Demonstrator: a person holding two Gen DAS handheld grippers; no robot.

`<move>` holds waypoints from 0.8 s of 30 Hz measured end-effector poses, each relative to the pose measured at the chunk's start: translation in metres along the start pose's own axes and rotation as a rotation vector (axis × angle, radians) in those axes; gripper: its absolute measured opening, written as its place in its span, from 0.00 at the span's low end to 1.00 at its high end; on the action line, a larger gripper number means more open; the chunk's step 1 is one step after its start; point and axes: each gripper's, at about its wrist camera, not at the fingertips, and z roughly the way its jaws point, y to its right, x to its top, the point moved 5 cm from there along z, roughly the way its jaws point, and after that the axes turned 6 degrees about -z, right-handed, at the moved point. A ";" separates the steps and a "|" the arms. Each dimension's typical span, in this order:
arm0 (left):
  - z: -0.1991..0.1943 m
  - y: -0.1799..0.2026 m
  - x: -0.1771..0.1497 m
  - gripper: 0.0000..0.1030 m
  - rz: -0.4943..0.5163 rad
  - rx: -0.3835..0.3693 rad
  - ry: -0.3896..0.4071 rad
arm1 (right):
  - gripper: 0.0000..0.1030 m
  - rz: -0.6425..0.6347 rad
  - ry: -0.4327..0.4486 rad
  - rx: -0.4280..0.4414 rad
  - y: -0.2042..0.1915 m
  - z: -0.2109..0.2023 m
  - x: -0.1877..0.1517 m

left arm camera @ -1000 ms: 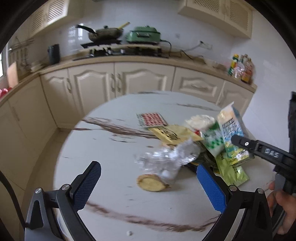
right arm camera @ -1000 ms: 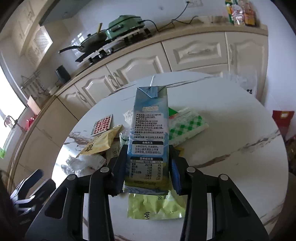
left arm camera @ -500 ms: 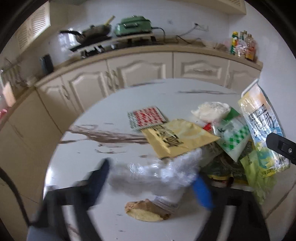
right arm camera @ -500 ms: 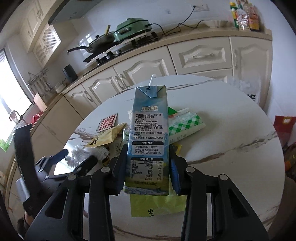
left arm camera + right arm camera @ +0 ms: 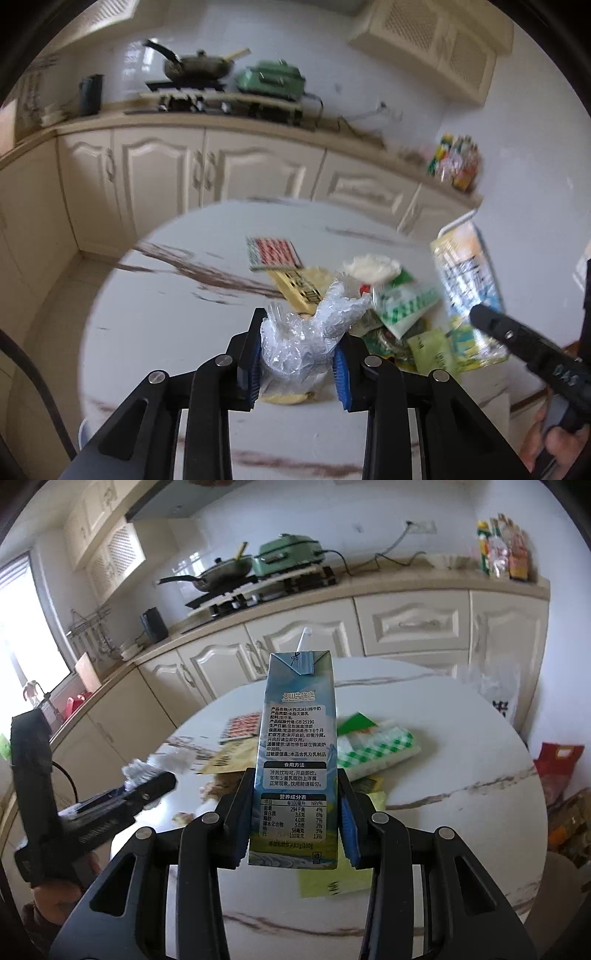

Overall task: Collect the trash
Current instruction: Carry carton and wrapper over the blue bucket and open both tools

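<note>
Two grippers at work over one round table (image 5: 155,332). From the left wrist: left gripper (image 5: 297,360) pointing down and forward, jaws just closing on the crumpled clear plastic (image 5: 306,334), blue pads pressed into both sides of the wad, which bulges up between them; below it a pale food scrap (image 5: 286,397), touching or nearly so; beyond, the pile of wrappers with a yellow packet (image 5: 303,286) and a green-checked pack (image 5: 400,304); at far right a hand (image 5: 554,441) holding the other tool. Best to squeeze the wad fully before lifting, since thin film springs and slips; best to lift straight, clear of the scrap. From the right wrist: right gripper (image 5: 295,825) tilted downward, clamped on the lower half of an upright milk carton (image 5: 295,760), straw at the top, held above the table; worth keeping it vertical against drips; left tool visible at lower left with plastic at its tip.
</note>
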 end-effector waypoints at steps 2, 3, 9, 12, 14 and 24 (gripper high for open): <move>-0.026 -0.010 0.001 0.27 -0.012 0.010 0.044 | 0.36 -0.023 0.011 0.021 -0.017 -0.007 0.003; -0.037 -0.015 0.001 0.27 -0.018 0.012 0.058 | 0.36 -0.045 0.016 0.035 -0.030 -0.010 0.005; -0.114 -0.072 -0.012 0.28 -0.073 0.123 0.154 | 0.36 -0.156 0.033 0.143 -0.114 -0.021 0.005; -0.140 -0.116 -0.031 0.28 -0.120 0.201 0.158 | 0.36 -0.233 0.005 0.232 -0.174 -0.013 -0.005; -0.153 -0.150 -0.048 0.28 -0.155 0.277 0.149 | 0.36 -0.291 -0.030 0.298 -0.221 -0.001 -0.019; -0.159 -0.304 -0.155 0.28 -0.409 0.466 -0.020 | 0.36 -0.533 -0.266 0.438 -0.388 0.091 -0.129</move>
